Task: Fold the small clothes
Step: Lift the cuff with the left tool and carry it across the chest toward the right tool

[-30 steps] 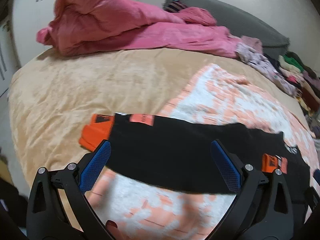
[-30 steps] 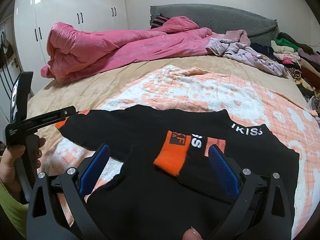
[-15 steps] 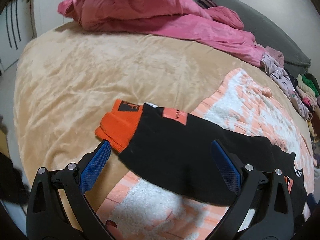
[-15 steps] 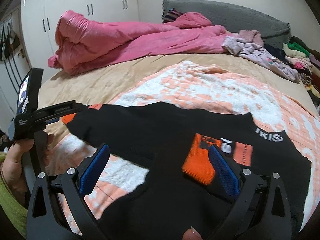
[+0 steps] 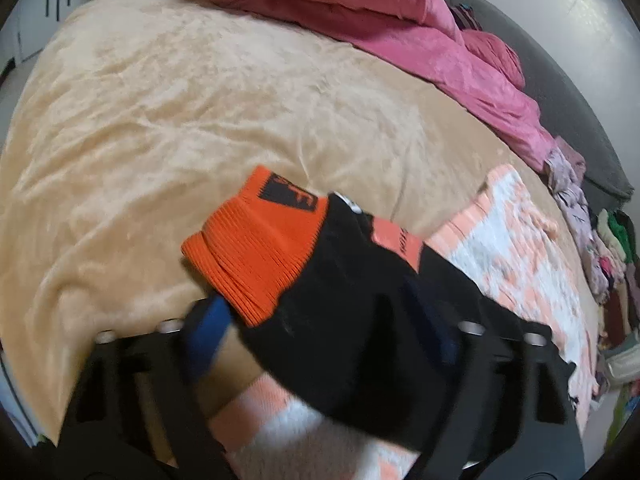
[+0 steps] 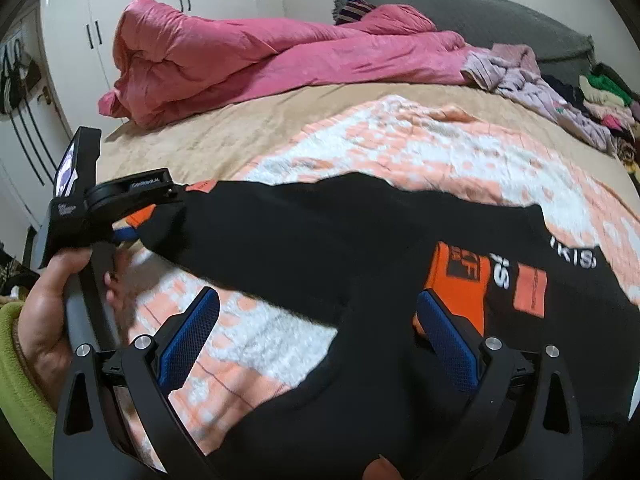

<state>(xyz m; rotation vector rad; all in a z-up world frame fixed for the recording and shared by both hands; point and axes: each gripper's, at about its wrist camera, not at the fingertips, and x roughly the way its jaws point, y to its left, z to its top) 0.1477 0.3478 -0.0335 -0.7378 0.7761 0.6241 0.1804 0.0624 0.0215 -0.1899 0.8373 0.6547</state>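
A black top with orange cuffs lies on an orange-and-white blanket point(image 6: 420, 152) on the bed. Its left sleeve point(image 5: 352, 312) with an orange cuff point(image 5: 256, 252) reaches between the fingers of my left gripper point(image 5: 320, 320), which stands open around the sleeve; the view is blurred. In the right wrist view the left gripper point(image 6: 132, 220) is at the sleeve's cuff end. My right gripper point(image 6: 320, 332) is open above the black top point(image 6: 340, 248), whose other orange cuff point(image 6: 460, 280) is folded onto the body beside the right finger.
A crumpled pink duvet point(image 6: 240, 56) lies at the back of the beige bedcover point(image 5: 160, 100). Loose clothes point(image 6: 560, 100) are piled along the right side by a grey headboard point(image 6: 480, 12). White wardrobes point(image 6: 160, 8) stand behind.
My left gripper has moved left and forward along the sleeve to its orange cuff, which now lies between its fingers. My right gripper has shifted slightly left over the top.
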